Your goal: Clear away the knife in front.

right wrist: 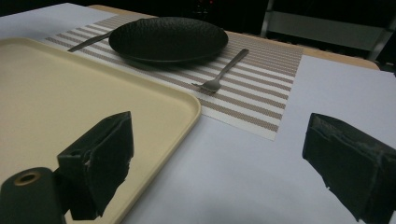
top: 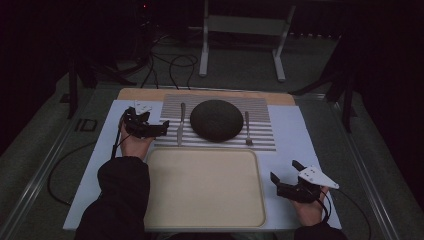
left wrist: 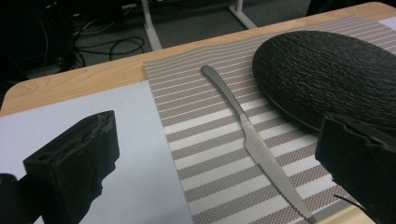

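Table setting seen from the high view and both gripper views. The knife (left wrist: 254,144) is a single piece of plain grey metal with a slim rounded handle and a serrated blade edge; it lies flat on the striped placemat (left wrist: 205,135), just left of the black plate (left wrist: 327,74), its handle toward the far table edge and its blade tip toward the person. In the high view the left gripper (top: 159,126) hovers just beside the knife (top: 181,125), on its left; its jaws stand wide apart and hold nothing, and in the left gripper view the knife lies between them without touching either. The right gripper (top: 286,171) sits well apart from the setting, over the pale sheet (top: 295,150) to the right of the tray (top: 200,187); its jaws are likewise spread wide and hold nothing. The plate (top: 216,120) is round, dark and rough-textured, and carries nothing. The cream tray (right wrist: 70,102) is rectangular with rounded corners and a raised rim, lies nearest the person and holds nothing. The fork (right wrist: 223,70) lies on the placemat to the right of the plate (right wrist: 168,38), its tines toward the person. Count: one knife, one fork (top: 247,128), one plate, one placemat (top: 260,107), one tray, two grippers. The wooden table edge (left wrist: 70,81) shows beyond the mat.
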